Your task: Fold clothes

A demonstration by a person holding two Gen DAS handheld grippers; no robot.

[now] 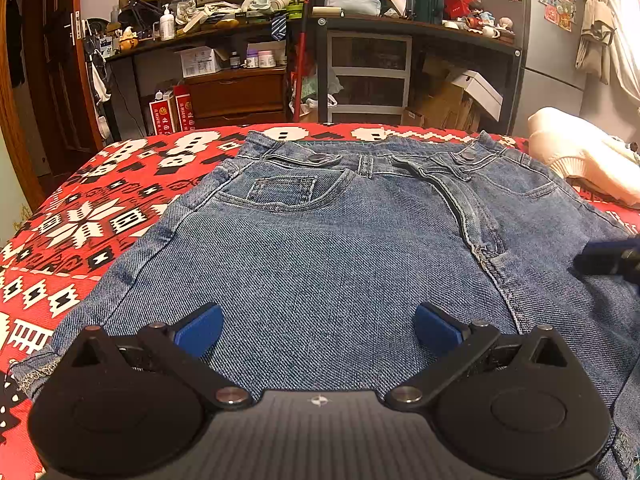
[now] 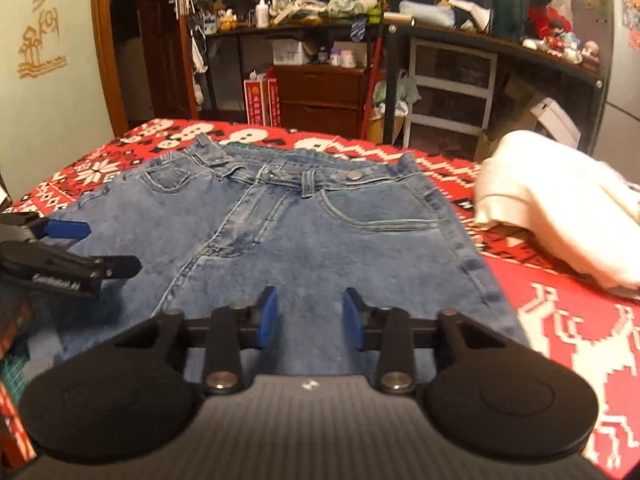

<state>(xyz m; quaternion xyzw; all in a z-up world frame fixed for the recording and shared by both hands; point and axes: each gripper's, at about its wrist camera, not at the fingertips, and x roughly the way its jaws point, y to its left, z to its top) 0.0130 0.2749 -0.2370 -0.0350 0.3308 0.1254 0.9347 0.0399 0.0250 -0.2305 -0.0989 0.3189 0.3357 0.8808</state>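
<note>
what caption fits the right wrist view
Right gripper, jaws apart, over blue jeans spread flat on a red patterned blanket.

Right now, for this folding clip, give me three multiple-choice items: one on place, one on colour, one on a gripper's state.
1. Where does the cream garment lie relative to the jeans, seen from the right wrist?
A. To their right
B. On top of them
C. To their left

2. What colour are the gripper pads?
A. Red
B. Blue
C. White

3. How does the left gripper stand?
A. Clamped on the waistband
B. Holding the cream garment
C. Jaws wide apart, nothing gripped

Answers: 1 A, it lies apart on the red patterned blanket; 2 B, both views show blue pads; 3 C, only flat denim shows between the pads.
</note>
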